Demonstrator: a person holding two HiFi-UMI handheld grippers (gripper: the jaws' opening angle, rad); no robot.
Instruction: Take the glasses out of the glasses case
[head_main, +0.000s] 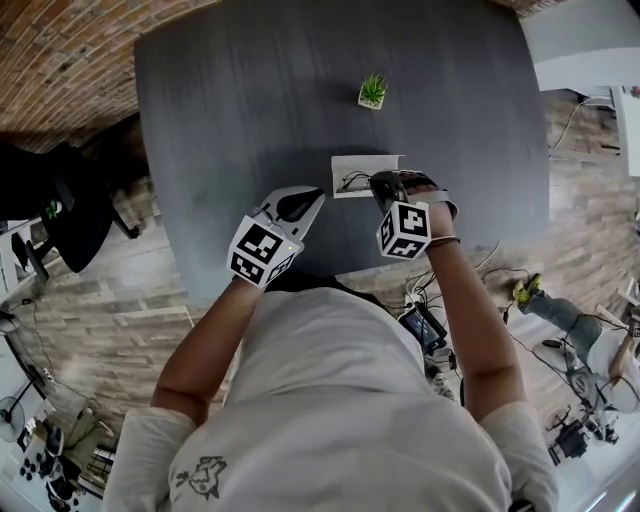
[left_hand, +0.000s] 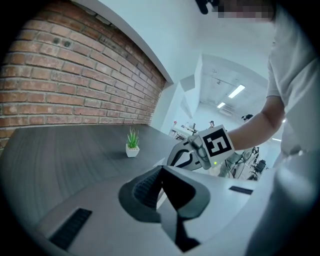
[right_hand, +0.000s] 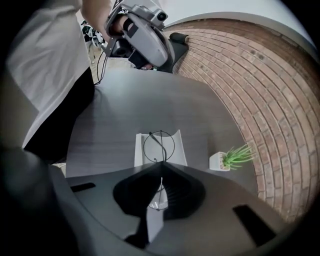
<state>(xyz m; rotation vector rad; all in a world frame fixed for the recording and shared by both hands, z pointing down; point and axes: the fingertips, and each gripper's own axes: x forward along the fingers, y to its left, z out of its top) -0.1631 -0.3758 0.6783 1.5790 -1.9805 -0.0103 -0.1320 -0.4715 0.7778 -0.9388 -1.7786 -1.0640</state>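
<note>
Left gripper (head_main: 304, 206): jaws pressed together with nothing between them, idle over the table (head_main: 250, 100), just left of the case (head_main: 352, 176) and not touching it. The case is a white open tray lying flat straight ahead of the right jaws, and no clear gap shows between it and the glasses. Glasses (right_hand: 159, 149): thin wire frame, pinched at its middle between the right pads. One round lens stands out beyond the jaw tips over the case; the other shows behind the tips, between the pads. Right gripper (right_hand: 160, 171): jaws closed on the frame, pointing steeply down at the case. Step in hand, as judged: the grip is made and the lift-out is under way, not finished. The next move calls for a straight rise until the frame is free of the case walls, with the pinch held light, since the wire looks easily bent, then a carry to bare table. Room: the near table edge lies close behind both grippers. Open dark surface extends ahead and to either side of the jaws. The only obstacle is a small potted plant (head_main: 372, 90), well beyond the case.
</note>
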